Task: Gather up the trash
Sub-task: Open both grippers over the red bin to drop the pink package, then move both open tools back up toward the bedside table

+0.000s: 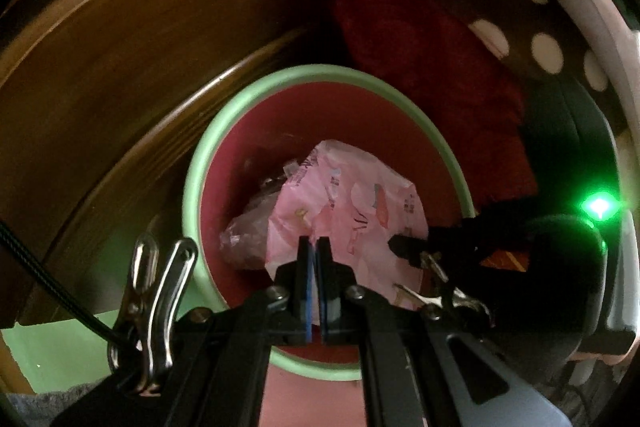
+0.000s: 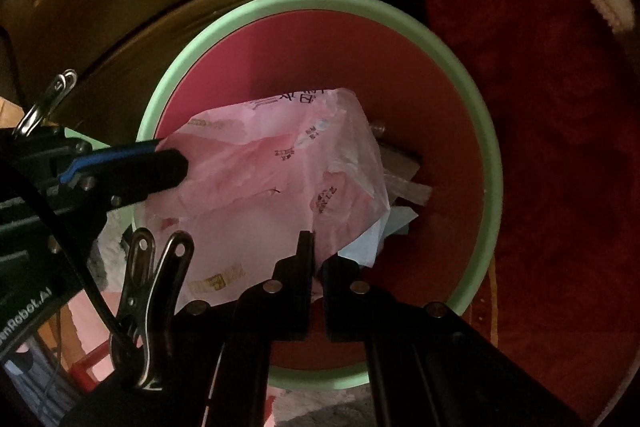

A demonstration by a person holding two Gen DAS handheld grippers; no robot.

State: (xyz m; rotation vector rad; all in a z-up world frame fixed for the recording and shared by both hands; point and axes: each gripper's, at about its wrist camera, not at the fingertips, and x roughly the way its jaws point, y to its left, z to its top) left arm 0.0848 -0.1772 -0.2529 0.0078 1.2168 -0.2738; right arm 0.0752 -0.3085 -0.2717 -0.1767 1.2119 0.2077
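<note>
I hold a pink plastic bag (image 2: pixel 280 183) over a round bin (image 1: pixel 200 163) with a pale green rim and a red inside. I have one claw in each hand, and both pinch the bag.

My left claw (image 1: pixel 314 247) is closed almost flat, with only a thin fold of the pink film showing between its blue-edged fingers. In the right wrist view it comes in from the left and grips the bag's near left edge. My right claw (image 2: pixel 318 247) is also drawn narrow and grips the bag's lower right edge, where a bit of white paper (image 2: pixel 360 247) hangs out.

The bag hangs inside the ring of the rim, sagging toward the bottom of the bin. Clear crumpled plastic (image 1: pixel 244 239) already lies in the bin, beside and partly under the bag.

I judge the step to be dropping the bag in. To do it well, I should keep both claws inside the rim, lower the bag a little, then open both together so the film falls free and does not cling to one finger or catch on the rim.

Dark wood furniture (image 1: pixel 120 47) stands behind the bin, and a red cloth (image 2: pixel 540 107) lies to its right.
</note>
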